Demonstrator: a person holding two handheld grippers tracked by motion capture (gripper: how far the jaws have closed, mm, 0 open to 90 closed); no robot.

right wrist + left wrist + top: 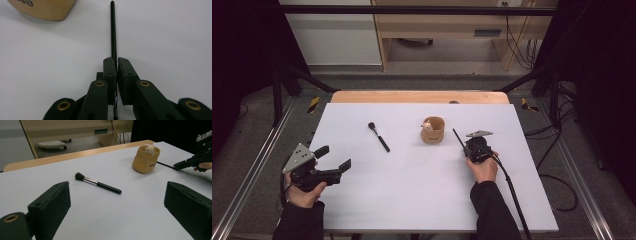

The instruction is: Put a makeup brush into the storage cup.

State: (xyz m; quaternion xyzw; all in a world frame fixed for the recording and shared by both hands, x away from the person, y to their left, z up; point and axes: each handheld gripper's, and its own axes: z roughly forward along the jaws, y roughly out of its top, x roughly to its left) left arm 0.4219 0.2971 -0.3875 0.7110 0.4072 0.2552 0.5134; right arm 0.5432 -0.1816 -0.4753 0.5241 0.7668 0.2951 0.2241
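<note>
**Thin black stick being clamped beside the cup**

The left gripper [333, 157] is being held low at the table's left edge, angled toward the makeup brush [378, 136], its jaws spread wide and empty. The tan cup [433, 130] is standing mid-table. Just right of it, the thin black stick [458, 138] is being pinched against the table by the right gripper [470, 146], jaws pressed together on it.

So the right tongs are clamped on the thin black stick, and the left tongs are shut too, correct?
Not quite. The right tongs are clamped on the thin black stick, but the left tongs are open: the left gripper view shows their two pads wide apart with nothing between them, pointing toward the makeup brush.
</note>
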